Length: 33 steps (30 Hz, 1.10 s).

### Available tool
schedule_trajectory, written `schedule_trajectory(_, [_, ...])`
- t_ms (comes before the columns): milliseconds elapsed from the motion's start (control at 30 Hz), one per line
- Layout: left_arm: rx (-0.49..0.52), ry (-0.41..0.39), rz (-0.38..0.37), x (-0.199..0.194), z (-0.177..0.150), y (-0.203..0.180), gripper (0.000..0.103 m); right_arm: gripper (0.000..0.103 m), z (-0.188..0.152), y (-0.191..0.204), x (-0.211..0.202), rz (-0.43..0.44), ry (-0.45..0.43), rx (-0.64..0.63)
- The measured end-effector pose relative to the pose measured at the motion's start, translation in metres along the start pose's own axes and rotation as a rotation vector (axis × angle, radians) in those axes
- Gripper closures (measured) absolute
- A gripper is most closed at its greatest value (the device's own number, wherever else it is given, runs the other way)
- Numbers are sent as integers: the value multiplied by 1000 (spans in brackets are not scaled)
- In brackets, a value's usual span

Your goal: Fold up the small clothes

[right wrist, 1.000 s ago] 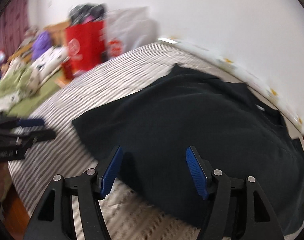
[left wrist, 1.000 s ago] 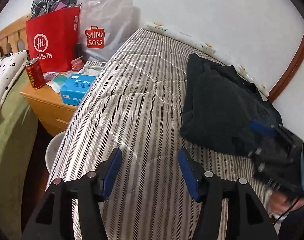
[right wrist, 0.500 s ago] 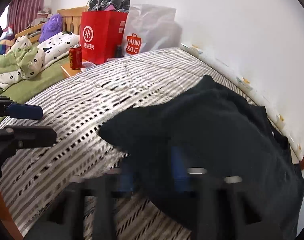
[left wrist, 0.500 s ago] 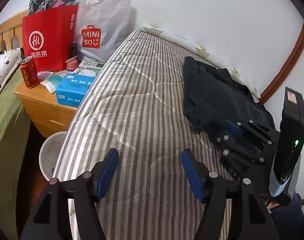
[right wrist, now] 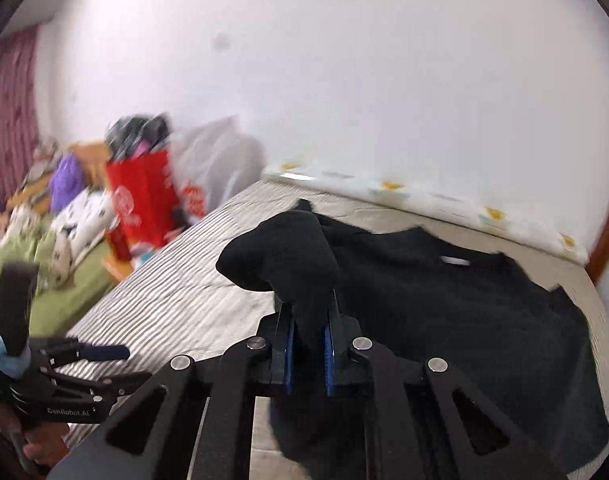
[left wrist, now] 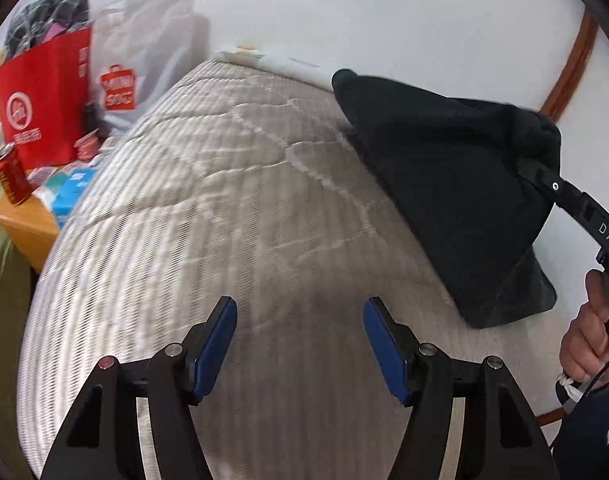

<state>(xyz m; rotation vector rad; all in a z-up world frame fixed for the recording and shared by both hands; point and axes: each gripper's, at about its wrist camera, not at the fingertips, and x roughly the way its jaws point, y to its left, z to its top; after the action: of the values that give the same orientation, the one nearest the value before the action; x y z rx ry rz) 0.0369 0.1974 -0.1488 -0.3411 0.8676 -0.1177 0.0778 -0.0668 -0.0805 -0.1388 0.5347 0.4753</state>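
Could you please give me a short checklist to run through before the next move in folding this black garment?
1. Right gripper grips the black garment: ok, jaws closing on a bunched edge.
2. Edge lifted off the striped mattress: ok.
3. Left gripper free to help: ok, open, nothing between its fingers.
4. Garment spread flat: not ok, one part is bunched and raised.
5. Bare mattress beside the garment for folding: ok.
6. Which edge is held, sleeve or hem: cannot tell.

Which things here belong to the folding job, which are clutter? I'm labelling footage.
Job: black knit garment; right tool, closing on its bunched edge; open left tool; striped mattress.
Clutter: red paper bag; white plastic bag; red can.
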Motion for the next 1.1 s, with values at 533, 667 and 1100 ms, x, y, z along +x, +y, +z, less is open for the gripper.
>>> schedule_trajectory(533, [99,-17,-148,19,13,-91,39,97,-79,-156,-36,-108,62,269])
schedule_trajectory(667, [139,-30,-210,21,7,-106,34,96,-102,-174,-28,-102,120,295])
schedule_trajectory(1100, [320,55,-230,56,-14,-170,25,40,-98,-198,-23,-29,92,393])
